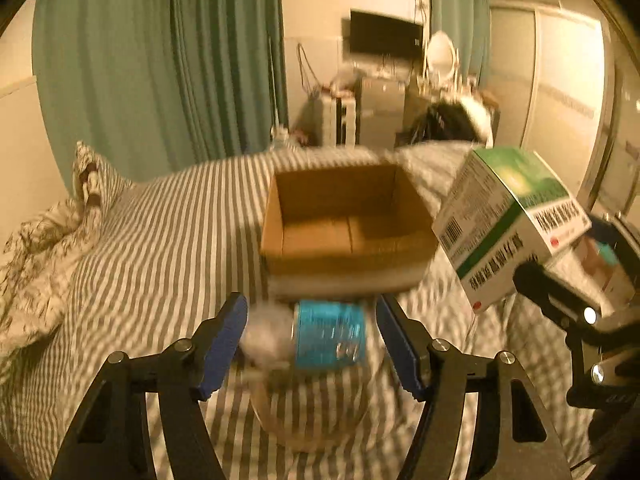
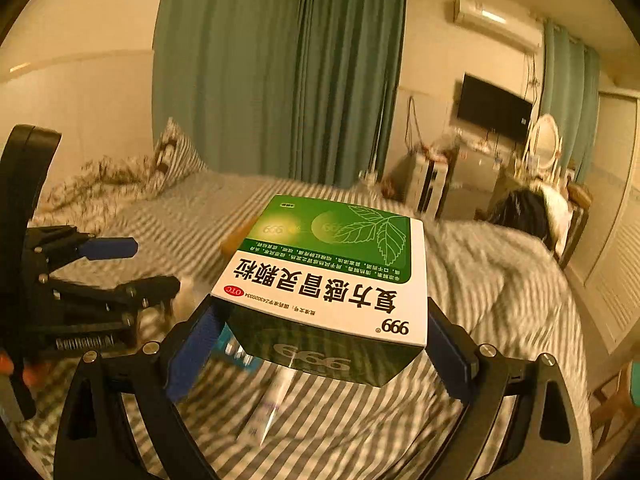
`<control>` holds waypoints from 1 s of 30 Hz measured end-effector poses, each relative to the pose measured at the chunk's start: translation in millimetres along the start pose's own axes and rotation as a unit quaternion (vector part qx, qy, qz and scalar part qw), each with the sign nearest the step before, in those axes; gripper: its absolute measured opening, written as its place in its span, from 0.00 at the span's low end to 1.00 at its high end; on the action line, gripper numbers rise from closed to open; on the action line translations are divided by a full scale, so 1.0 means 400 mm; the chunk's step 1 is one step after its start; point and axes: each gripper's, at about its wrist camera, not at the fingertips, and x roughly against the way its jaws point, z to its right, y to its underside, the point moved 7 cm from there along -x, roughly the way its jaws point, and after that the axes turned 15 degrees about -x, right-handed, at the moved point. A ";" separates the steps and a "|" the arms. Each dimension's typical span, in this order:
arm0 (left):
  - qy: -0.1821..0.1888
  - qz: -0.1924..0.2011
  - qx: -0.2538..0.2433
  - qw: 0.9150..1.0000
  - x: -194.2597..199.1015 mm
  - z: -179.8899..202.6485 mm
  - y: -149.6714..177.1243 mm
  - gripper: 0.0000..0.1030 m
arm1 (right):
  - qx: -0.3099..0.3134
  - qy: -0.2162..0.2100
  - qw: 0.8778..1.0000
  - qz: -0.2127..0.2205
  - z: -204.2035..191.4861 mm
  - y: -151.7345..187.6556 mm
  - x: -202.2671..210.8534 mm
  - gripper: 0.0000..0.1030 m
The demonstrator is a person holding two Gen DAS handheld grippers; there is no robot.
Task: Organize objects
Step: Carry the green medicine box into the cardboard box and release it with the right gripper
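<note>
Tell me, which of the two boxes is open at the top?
The brown cardboard box on the striped bed is open at the top, its inside visible. The green and white medicine box is closed and printed, clamped in the right tongs.

— What covered the bed [image 1: 168,216]?
— A grey-and-white striped sheet, with a leaf-print quilt [image 1: 36,248] bunched at its left edge beside a striped pillow [image 1: 100,176].
— And behind it?
— Teal curtains [image 1: 160,60] hung along the wall past the far edge. A dark TV [image 1: 386,34] was mounted further right, above cluttered cabinets [image 1: 376,112], with an oval mirror [image 2: 545,140] beside them and an air conditioner [image 2: 496,20] high on the wall.
</note>
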 end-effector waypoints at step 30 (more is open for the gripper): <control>0.004 -0.020 -0.027 0.999 -0.420 -0.051 -0.187 0.86 | -0.102 -0.033 0.991 -0.082 0.148 -0.231 -0.477 1.00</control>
